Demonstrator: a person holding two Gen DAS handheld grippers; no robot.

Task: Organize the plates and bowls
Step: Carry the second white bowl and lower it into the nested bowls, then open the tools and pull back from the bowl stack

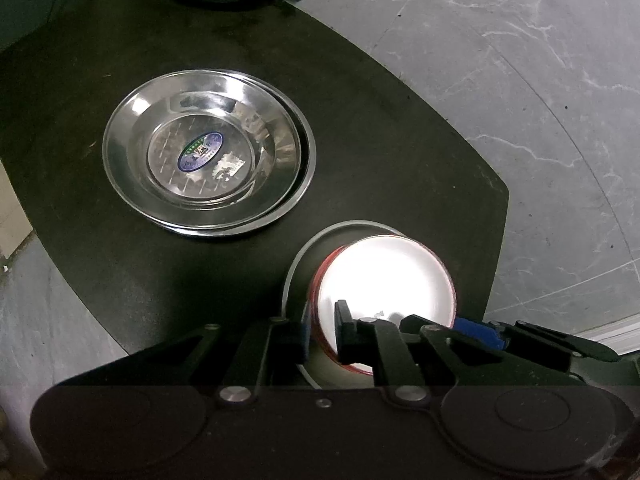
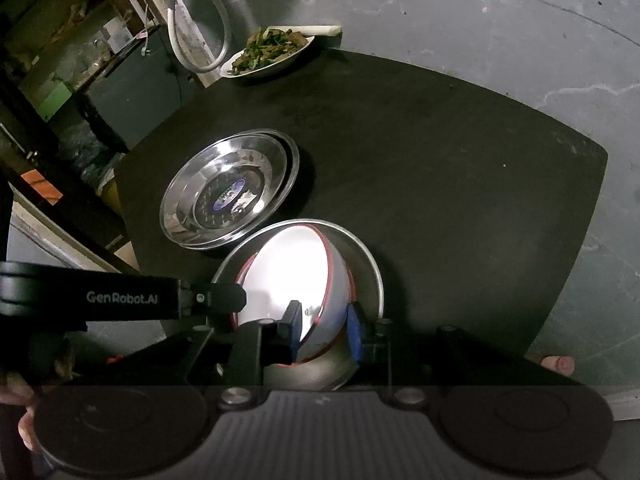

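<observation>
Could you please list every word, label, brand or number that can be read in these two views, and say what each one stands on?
"GenRobot.AI": white lettering on the black body of the left tool, seen in the right wrist view.
Oval blue and green sticker in the middle of the top round stainless steel plate: it bears print, too small and blurred to read in either view.
Nothing else readable.
</observation>
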